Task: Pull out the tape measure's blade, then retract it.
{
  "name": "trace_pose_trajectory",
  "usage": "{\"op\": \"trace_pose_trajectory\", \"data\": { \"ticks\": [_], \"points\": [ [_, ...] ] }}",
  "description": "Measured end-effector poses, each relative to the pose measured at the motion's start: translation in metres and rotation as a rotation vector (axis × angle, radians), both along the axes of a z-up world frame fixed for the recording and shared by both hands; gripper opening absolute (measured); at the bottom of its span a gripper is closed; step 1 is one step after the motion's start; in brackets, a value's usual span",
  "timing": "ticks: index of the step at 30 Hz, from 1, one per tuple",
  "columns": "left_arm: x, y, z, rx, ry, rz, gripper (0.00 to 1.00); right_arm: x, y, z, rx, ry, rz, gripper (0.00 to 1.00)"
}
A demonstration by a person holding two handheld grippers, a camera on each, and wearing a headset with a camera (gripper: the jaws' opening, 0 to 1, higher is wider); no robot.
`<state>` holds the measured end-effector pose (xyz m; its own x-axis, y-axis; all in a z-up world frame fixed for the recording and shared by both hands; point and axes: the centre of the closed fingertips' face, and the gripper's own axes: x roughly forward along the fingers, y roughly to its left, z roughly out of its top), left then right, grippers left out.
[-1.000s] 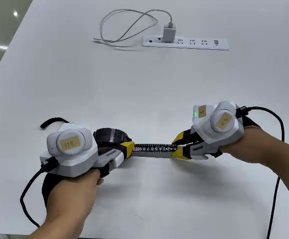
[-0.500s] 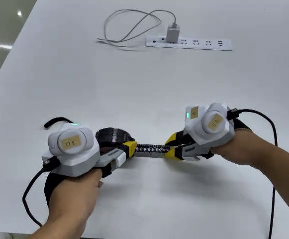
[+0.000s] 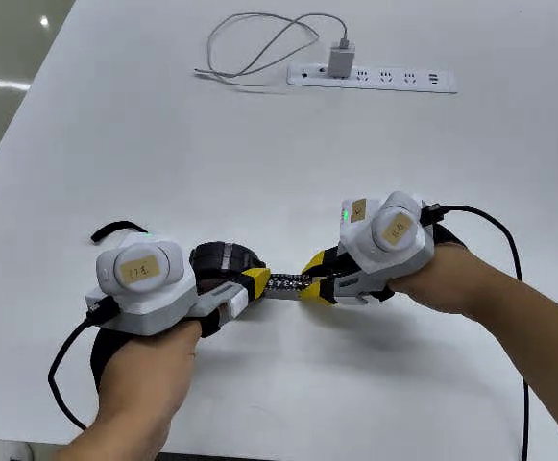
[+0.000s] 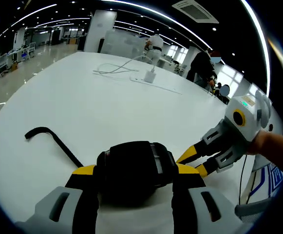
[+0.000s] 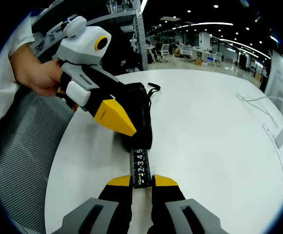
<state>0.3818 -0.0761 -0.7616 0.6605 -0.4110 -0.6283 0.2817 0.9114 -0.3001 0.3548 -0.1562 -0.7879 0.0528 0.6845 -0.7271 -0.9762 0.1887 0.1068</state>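
Observation:
A black tape measure (image 3: 221, 261) rests on the white table, clamped between the yellow-tipped fingers of my left gripper (image 3: 243, 284). In the left gripper view its black case (image 4: 134, 168) sits between the jaws. A short length of numbered blade (image 3: 285, 282) runs from the case to my right gripper (image 3: 315, 286), which is shut on the blade's end. In the right gripper view the blade (image 5: 139, 167) with its printed digits leads from the case (image 5: 140, 117) into my right gripper (image 5: 141, 181). The tape's black wrist strap (image 4: 51, 138) lies on the table to the left.
A white power strip (image 3: 371, 78) with a plugged-in charger (image 3: 341, 60) and a looped white cable (image 3: 259, 43) lies at the far side of the table. Black cables trail from both grippers. The table's left edge (image 3: 14, 125) borders open floor.
My right gripper has moved left toward the tape case, and the exposed blade has grown much shorter. The left gripper keeps its hold on the case.

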Motion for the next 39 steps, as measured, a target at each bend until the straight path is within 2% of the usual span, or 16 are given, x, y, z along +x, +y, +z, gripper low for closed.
{"op": "trace_pose_trajectory", "data": {
  "ticks": [19, 20, 33, 37, 39],
  "points": [
    [0.000, 0.000, 0.001, -0.001, -0.002, 0.000, 0.57, 0.004, 0.040, -0.001, 0.025, -0.021, 0.026, 0.11],
    [0.000, 0.000, 0.000, 0.007, -0.005, -0.007, 0.57, 0.003, 0.039, -0.002, 0.011, -0.021, 0.036, 0.11],
    [0.001, 0.000, 0.000, 0.003, -0.007, 0.006, 0.58, 0.004, 0.037, 0.000, 0.008, -0.013, 0.008, 0.12],
    [0.001, -0.001, 0.000, 0.010, -0.015, 0.002, 0.59, 0.003, 0.037, 0.001, 0.008, -0.006, 0.009, 0.14],
    [0.000, -0.001, 0.000, 0.008, -0.009, 0.000, 0.59, 0.003, 0.037, 0.002, 0.009, -0.006, 0.005, 0.16]
  ]
}}
